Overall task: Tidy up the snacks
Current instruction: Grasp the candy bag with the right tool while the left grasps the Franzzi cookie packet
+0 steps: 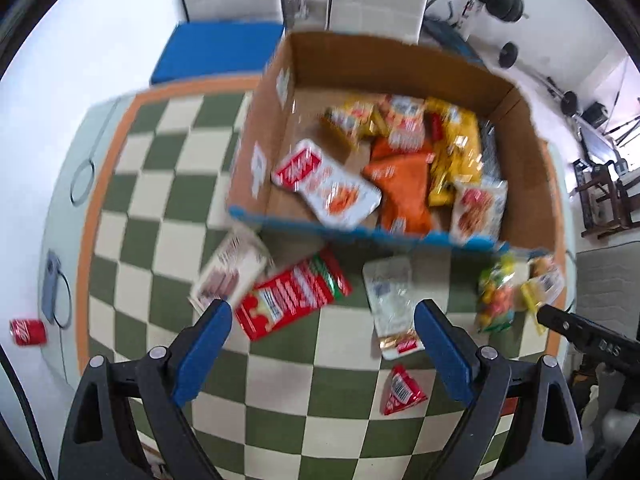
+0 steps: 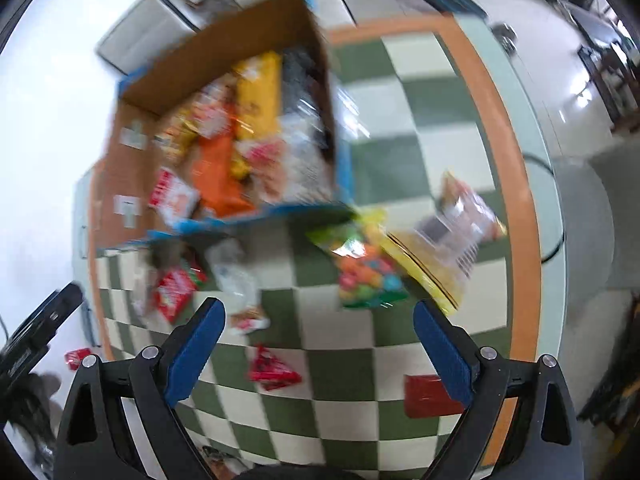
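Left gripper (image 1: 323, 322) hovering spread wide and holding nothing, above the checkered tablecloth (image 1: 168, 216); right gripper (image 2: 319, 320) likewise gaping and empty. Both views smearing with motion blur.

Lying just ahead of the left gripper, between the finger lines: a red snack packet (image 1: 294, 300), with a white-and-brown packet (image 1: 232, 270) touching it on the left and a clear crinkly wrapper (image 1: 390, 300) to the right. Sitting closer in, near the right finger: a small red triangular packet (image 1: 402, 392). Lying ahead of the right gripper: a bag of coloured candies (image 2: 366, 276), overlapped at the right by a yellow-edged clear pack (image 2: 452, 248). Resting under the right finger: a flat red packet (image 2: 430, 396).

Standing beyond the loose snacks: an open cardboard box (image 1: 256, 152), already holding an orange bag (image 1: 404, 184), yellow packs and a white-and-red packet (image 1: 326, 184).

Risks, judging from here: closing on two packets at once where they touch or overlap; pinching the tablecloth along with a thin wrapper; slipping on glossy film; catching the near blue rim of the box when lifting over it, since several packets lie right against it. Also possibly crowding the other gripper, its black body showing at each view's edge.

Room: open cloth lying nearer the grippers than the snacks, giving space to descend. Orange border and table edge curving off to the right of the right gripper, with the clear pack sitting near it, so pushing outward there risking a drop. Red can (image 1: 28, 332) lying on the floor, well off to the left.
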`<state>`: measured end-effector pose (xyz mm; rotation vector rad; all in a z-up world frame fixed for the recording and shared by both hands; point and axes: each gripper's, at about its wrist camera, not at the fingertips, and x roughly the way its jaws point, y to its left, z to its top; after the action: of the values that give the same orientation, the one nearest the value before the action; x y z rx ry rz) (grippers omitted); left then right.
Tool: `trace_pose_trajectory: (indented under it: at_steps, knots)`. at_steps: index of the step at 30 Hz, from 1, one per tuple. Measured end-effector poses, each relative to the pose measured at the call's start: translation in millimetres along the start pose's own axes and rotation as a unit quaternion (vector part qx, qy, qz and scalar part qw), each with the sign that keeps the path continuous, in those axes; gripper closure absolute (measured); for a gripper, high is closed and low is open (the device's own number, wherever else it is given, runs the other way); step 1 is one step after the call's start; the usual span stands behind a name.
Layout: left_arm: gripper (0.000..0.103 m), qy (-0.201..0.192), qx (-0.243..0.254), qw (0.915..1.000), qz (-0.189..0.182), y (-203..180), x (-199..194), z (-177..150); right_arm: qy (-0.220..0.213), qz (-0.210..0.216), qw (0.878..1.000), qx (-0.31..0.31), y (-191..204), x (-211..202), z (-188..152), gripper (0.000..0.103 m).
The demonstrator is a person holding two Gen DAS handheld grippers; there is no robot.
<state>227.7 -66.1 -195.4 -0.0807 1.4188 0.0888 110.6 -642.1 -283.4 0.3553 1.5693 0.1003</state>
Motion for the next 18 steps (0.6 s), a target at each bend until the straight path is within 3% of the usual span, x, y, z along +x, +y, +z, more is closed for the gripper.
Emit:
trace_pose_trajectory:
  at_steps: [3,6,13,16,18]
  knots:
    - [0.009,0.025,-0.008,0.9996,0.008,-2,24,-12,0.025,-0.015,1.000,0.001,-13,36,2,0.006]
    - [0.009,0.049,-0.020,0.9985,0.015,-2,43,-18,0.045,0.001,0.999,0.007,-17,65,5,0.006]
    - [0.009,0.064,-0.029,0.9969,0.035,7,63,-25,0.061,0.000,0.998,0.005,-17,107,12,0.010]
    - [0.009,0.065,-0.032,0.9966,0.041,15,65,-27,0.058,-0.027,0.998,0.006,-20,119,14,0.023]
    - [0.009,0.061,-0.031,0.9966,0.046,22,65,-28,0.039,-0.046,0.998,0.000,-18,118,12,0.040]
